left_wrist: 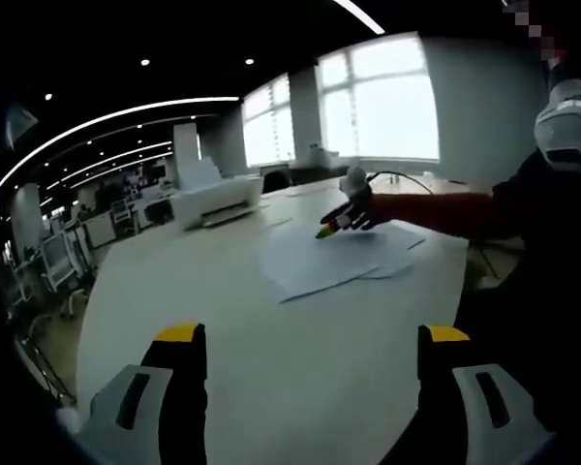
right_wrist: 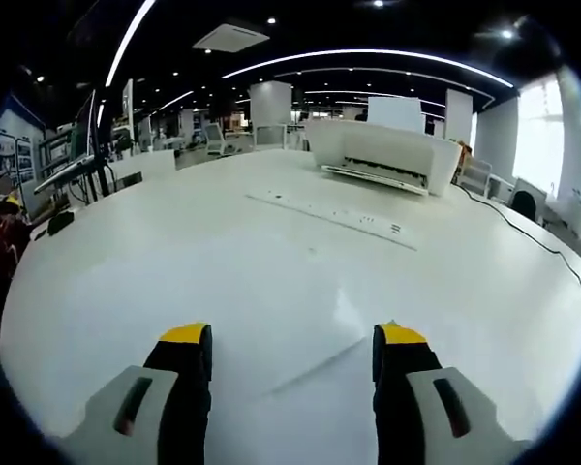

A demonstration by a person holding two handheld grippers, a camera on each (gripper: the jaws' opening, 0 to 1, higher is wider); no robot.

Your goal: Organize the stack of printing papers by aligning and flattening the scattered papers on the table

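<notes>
Both released, the left tool (left_wrist: pixel 311 354) hangs back while the right tool (right_wrist: pixel 292 354) reaches the scattered papers (left_wrist: pixel 334 257) on the surface (left_wrist: pixel 203 291), squaring presumably next.

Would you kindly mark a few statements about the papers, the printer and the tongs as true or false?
1. The papers lie loosely overlapped on the white table. True.
2. The left tongs are clamped on a sheet. False: they are open, with only table between them.
3. A white printer stands on the table. True.
4. The right tongs show in the left gripper view at the papers' far edge. True.
5. The papers are stacked inside the printer's tray. False: they lie on the table, apart from it.
6. The right tongs are shut. False: they are open above the table.
</notes>
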